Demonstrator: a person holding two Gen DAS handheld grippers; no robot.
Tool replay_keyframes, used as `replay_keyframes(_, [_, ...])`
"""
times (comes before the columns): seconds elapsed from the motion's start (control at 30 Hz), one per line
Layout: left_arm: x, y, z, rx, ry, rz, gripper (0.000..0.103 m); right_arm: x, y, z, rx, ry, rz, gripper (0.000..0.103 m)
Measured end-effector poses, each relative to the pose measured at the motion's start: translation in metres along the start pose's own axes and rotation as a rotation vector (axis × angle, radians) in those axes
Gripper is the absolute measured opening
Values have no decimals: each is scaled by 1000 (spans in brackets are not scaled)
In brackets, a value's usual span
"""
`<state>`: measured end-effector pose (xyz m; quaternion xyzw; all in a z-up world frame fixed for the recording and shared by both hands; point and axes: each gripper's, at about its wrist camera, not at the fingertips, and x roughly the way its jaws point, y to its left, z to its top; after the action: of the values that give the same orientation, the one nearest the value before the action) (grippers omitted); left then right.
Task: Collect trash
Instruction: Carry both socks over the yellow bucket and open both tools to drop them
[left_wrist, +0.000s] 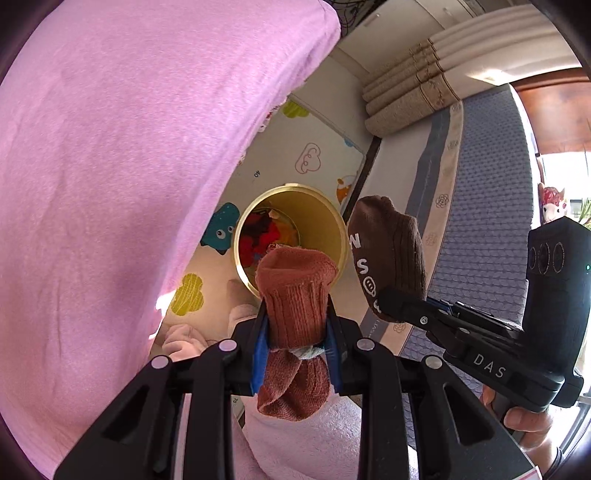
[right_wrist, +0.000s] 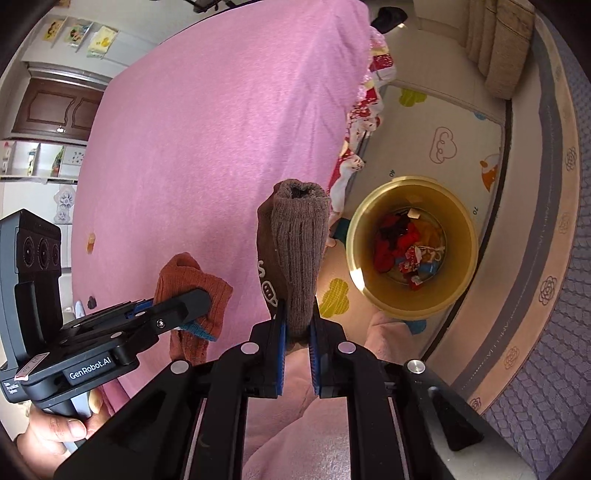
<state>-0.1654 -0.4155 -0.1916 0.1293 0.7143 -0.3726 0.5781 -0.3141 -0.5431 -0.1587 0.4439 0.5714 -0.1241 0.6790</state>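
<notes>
My left gripper (left_wrist: 297, 325) is shut on a rust-orange sock (left_wrist: 295, 295), held in the air above the floor. It also shows in the right wrist view (right_wrist: 192, 291). My right gripper (right_wrist: 297, 325) is shut on a dark brown sock (right_wrist: 295, 243) with white letters, seen from the left wrist view too (left_wrist: 388, 254). A yellow round bin (right_wrist: 461, 236) stands on the floor below and ahead, with red and orange scraps inside (right_wrist: 406, 251). In the left wrist view the bin (left_wrist: 325, 218) lies just beyond the orange sock.
A pink sheet covers the bed (right_wrist: 221, 129) to the left. A cartoon-printed play mat (right_wrist: 443, 122) lies under the bin. A grey patterned sofa edge (left_wrist: 491, 206) runs along the right. Rolled mats (left_wrist: 413, 92) lean at the far wall. A small crumb (right_wrist: 90, 242) lies on the sheet.
</notes>
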Motion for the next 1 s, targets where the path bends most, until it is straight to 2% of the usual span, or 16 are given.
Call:
replay_keyframes(0.23, [50,-46,20,61,79,17,26,0,-63,-1,94,-4,-36,11])
replay_keyframes(0.4, [75,-63,29,97,117,34,26,5,-94,-1,153,6,-40,11])
replay_keyframes(0.73, [128,-88,34,131,187,62,26,25,-130,5,200,16,-35,11])
replay_keyframes(1.0, [148,-91,41,128,210,74,28,33,-139,7,215,29,-30,12])
